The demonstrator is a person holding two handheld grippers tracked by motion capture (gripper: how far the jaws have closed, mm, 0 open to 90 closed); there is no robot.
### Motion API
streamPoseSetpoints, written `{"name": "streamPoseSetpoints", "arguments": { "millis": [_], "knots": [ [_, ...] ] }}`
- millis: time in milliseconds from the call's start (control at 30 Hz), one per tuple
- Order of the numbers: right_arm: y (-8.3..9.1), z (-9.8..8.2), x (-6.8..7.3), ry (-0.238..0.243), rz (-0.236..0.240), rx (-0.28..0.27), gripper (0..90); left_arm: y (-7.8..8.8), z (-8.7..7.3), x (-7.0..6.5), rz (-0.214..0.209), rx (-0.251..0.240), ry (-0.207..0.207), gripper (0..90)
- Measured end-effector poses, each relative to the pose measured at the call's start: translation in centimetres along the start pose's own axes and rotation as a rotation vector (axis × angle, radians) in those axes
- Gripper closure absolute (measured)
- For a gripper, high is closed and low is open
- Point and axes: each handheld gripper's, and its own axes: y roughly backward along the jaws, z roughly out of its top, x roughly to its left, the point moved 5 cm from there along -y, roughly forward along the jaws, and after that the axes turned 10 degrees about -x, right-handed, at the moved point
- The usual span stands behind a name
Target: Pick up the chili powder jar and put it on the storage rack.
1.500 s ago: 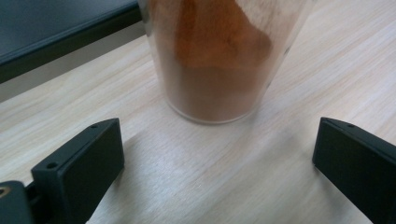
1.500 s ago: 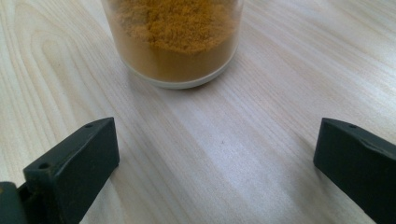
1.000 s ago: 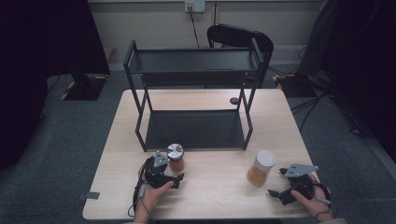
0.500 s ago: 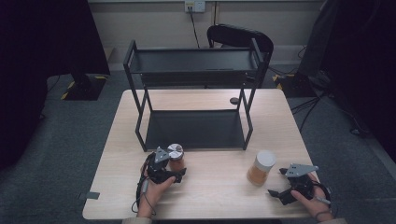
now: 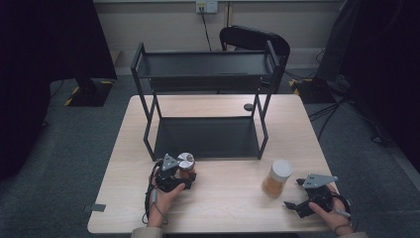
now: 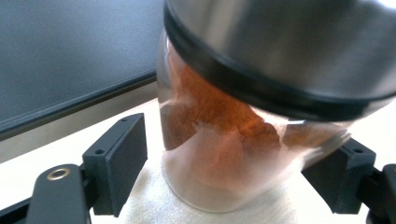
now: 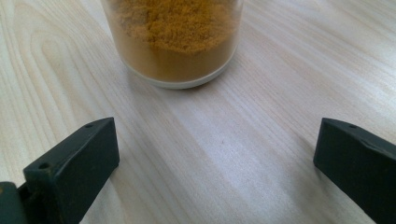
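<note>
A glass spice jar [image 5: 186,162] with a silver lid and reddish-brown powder stands on the table in front of the black rack. My left gripper [image 5: 181,172] has the spice jar [image 6: 233,140] between its jaws, which have just been closing. One pad [image 6: 343,170] meets the glass; a narrow gap remains at the other pad [image 6: 123,156]. A second jar [image 5: 277,178] with a white lid holds orange powder at the front right. My right gripper [image 5: 293,194] rests just right of it, open. Its own view has the orange jar [image 7: 175,42] ahead of the right gripper [image 7: 215,135].
A black two-tier metal rack [image 5: 205,57] stands on the far half of the wooden table [image 5: 228,203], its lower shelf [image 6: 70,56] right behind the spice jar. A small dark round object [image 5: 248,106] lies by the rack's right leg. A chair [image 5: 255,39] stands behind.
My left gripper has edged forward around the silver-lidded jar, and its jaws have narrowed toward the glass. The right gripper and the orange jar have stayed put.
</note>
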Motion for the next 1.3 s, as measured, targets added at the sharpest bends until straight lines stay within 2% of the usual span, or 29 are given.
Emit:
{"name": "streamPoseSetpoints", "arguments": {
  "millis": [167,333,433,467,867,1300],
  "knots": [
    [0.0,0.0,0.0,0.0,0.0,0.0,0.0,-0.2,0.1,-0.1,-0.012,-0.009,-0.007,24.9],
    [0.0,0.0,0.0,0.0,0.0,0.0,0.0,-0.3,0.4,-0.3,-0.003,-0.002,-0.023,26.4],
    [0.0,0.0,0.0,0.0,0.0,0.0,0.0,-0.2,0.6,-0.9,0.015,-0.002,-0.072,28.2],
    [0.0,0.0,0.0,0.0,0.0,0.0,0.0,-0.3,0.6,-0.9,0.017,0.0,-0.075,28.5],
    [0.0,0.0,0.0,0.0,0.0,0.0,0.0,-0.2,0.8,-1.2,0.037,-0.013,-0.077,30.1],
    [0.0,0.0,0.0,0.0,0.0,0.0,0.0,0.4,2.9,-0.7,-0.009,-0.02,-0.067,30.1]
  ]
}}
